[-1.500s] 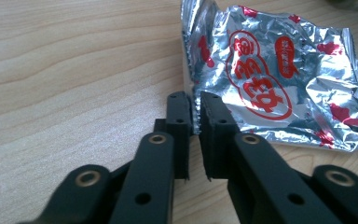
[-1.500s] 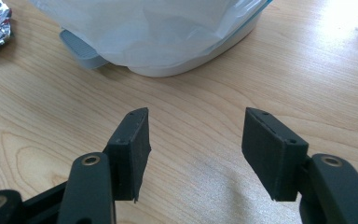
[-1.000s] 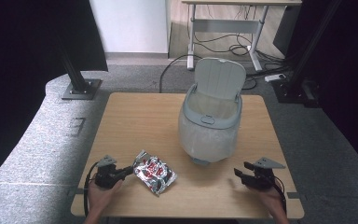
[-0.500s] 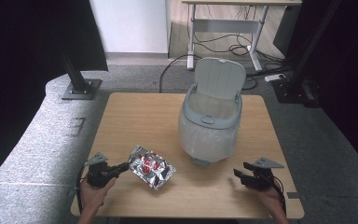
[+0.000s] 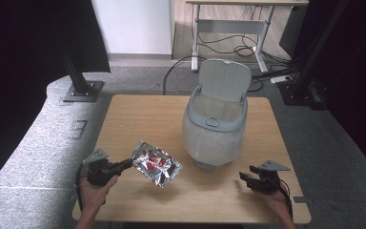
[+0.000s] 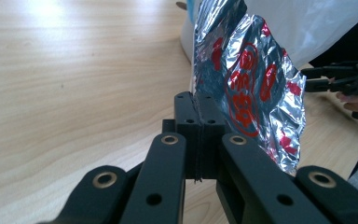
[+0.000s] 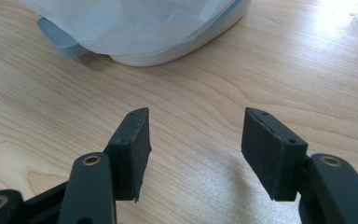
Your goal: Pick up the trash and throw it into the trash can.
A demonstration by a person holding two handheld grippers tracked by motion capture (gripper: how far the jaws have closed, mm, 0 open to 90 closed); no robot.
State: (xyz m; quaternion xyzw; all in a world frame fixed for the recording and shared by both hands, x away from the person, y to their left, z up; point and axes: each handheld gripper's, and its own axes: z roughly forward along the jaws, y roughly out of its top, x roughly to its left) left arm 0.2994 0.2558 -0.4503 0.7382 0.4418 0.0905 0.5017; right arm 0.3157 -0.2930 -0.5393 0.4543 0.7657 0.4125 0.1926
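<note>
Left gripper (image 6: 198,107): jaws pressed together on one edge of a silver foil packet (image 6: 251,84) printed in red. In the high view the packet (image 5: 156,163) hangs out from the jaws toward the table's middle, tilted, and appears lifted off the wood, though contact at its far corner cannot be ruled out. The left gripper (image 5: 124,165) sits over the near-left part of the tabletop (image 5: 138,119), held low by the left hand (image 5: 94,191), forearm entering from the bottom edge.

Right gripper (image 7: 193,140): jaws spread wide with nothing between them, bare wood showing through the gap. In the high view it (image 5: 247,177) rests low near the front-right corner, right hand (image 5: 276,200) behind it, jaws pointed left.

A white lidded bin (image 5: 217,129) with its lid tipped up and a white liner stands right of centre, toward the back. Its base (image 7: 168,49) lies just ahead of the right jaws. Open wood runs along the left side and the rear-left quarter, and in a narrower strip between packet and bin.
</note>
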